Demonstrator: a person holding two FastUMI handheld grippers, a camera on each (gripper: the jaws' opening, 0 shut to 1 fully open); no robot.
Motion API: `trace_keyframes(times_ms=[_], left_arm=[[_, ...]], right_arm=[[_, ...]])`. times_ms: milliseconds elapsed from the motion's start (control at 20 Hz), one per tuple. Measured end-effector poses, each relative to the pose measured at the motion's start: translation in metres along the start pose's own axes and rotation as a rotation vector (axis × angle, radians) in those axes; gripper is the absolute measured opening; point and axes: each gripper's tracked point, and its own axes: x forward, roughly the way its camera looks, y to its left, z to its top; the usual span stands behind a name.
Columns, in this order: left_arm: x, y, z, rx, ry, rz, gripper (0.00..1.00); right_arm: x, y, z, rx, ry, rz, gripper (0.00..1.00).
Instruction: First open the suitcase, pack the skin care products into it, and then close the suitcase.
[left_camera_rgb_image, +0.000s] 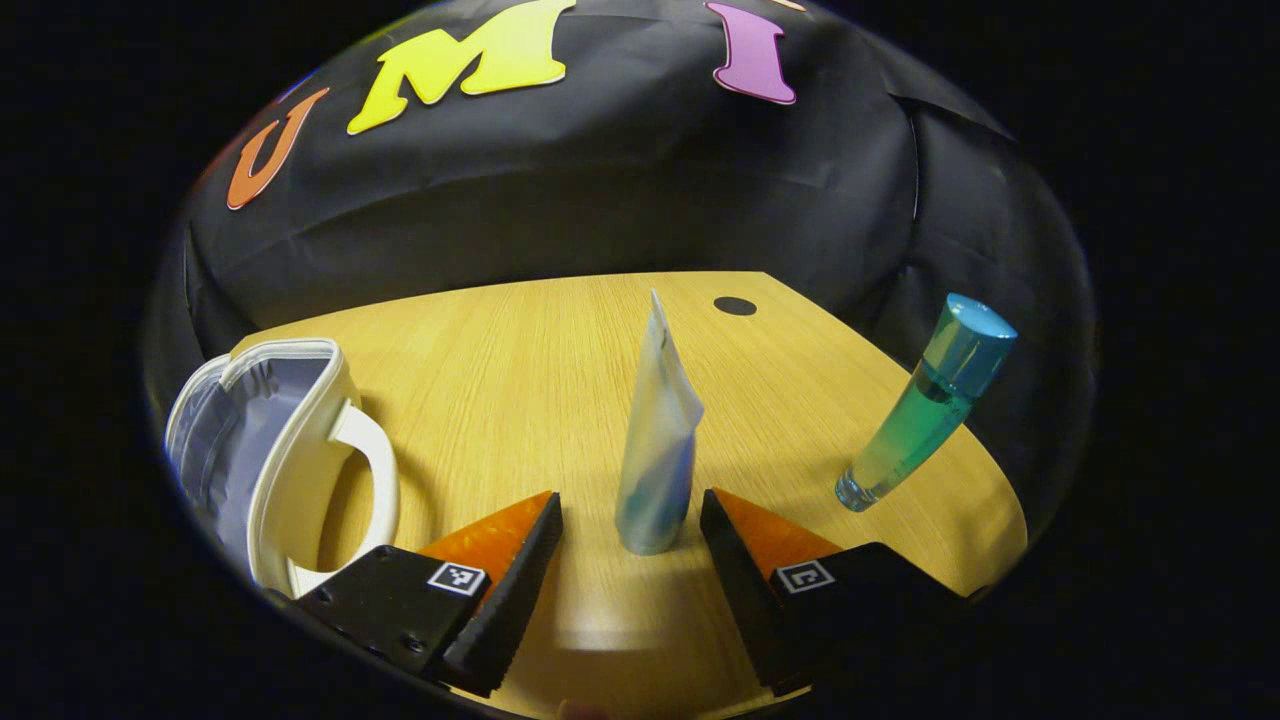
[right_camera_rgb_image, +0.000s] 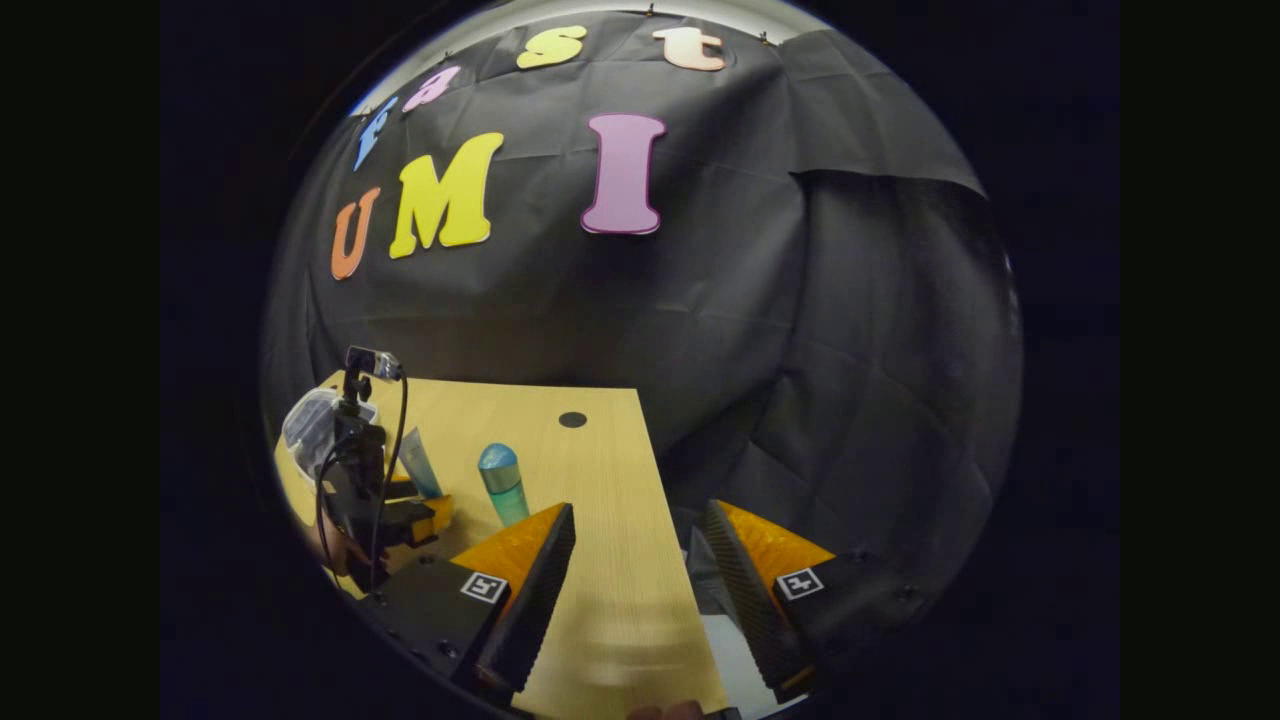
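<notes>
A pale blue-white tube (left_camera_rgb_image: 657, 450) stands cap-down on the wooden table (left_camera_rgb_image: 520, 350), right between the tips of my left gripper (left_camera_rgb_image: 630, 515), which is open around it without touching. A teal bottle (left_camera_rgb_image: 925, 405) with a blue cap stands to its right. The small white suitcase (left_camera_rgb_image: 275, 450) lies open at the left, handle toward me. In the right gripper view, my right gripper (right_camera_rgb_image: 640, 535) is open and empty over the table's right edge; the left gripper (right_camera_rgb_image: 400, 515), tube (right_camera_rgb_image: 420, 462), bottle (right_camera_rgb_image: 502, 485) and suitcase (right_camera_rgb_image: 310, 425) appear at the far left.
A dark round hole (left_camera_rgb_image: 735, 305) sits in the tabletop near its far edge. The table's right edge (right_camera_rgb_image: 655, 500) drops off to black cloth. A hand (right_camera_rgb_image: 345, 550) holds the left gripper, with a cable running up it.
</notes>
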Motion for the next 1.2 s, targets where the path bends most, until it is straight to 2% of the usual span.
trace_keyframes(times_ms=[50,150,200,400,650,700,750,850,1050,1200], left_arm=[[0.001,0.001,-0.003,0.010,0.007,0.014,0.87],[0.005,0.002,-0.001,0.024,0.004,0.016,0.74],[0.005,0.001,0.000,0.030,0.006,0.015,0.64],[0.004,0.002,0.001,0.025,0.009,0.013,0.42],[-0.017,0.005,0.014,-0.012,0.004,0.004,0.39],[-0.026,0.006,0.018,-0.021,-0.001,-0.001,0.47],[-0.036,0.008,0.024,-0.027,-0.011,-0.004,0.39],[-0.060,0.012,0.040,-0.039,-0.035,-0.014,0.39],[-0.109,0.035,0.066,-0.050,-0.079,0.003,0.39],[-0.133,0.061,0.071,-0.057,-0.089,0.046,0.39]], right_arm=[[0.001,0.001,-0.002,0.002,0.001,0.007,0.78],[0.006,0.006,-0.003,0.006,-0.002,0.026,0.79],[0.009,0.009,-0.002,0.003,-0.005,0.036,0.79],[0.024,0.028,-0.005,-0.009,-0.005,0.091,0.79],[0.040,0.065,-0.020,-0.041,-0.004,0.175,0.79],[0.043,0.076,-0.027,-0.048,0.001,0.195,0.79],[0.050,0.088,-0.035,-0.053,0.009,0.219,0.79],[0.063,0.111,-0.050,-0.059,0.042,0.254,0.78],[0.095,0.142,-0.068,-0.045,0.088,0.280,0.79],[0.123,0.151,-0.074,0.001,0.124,0.263,0.78]])
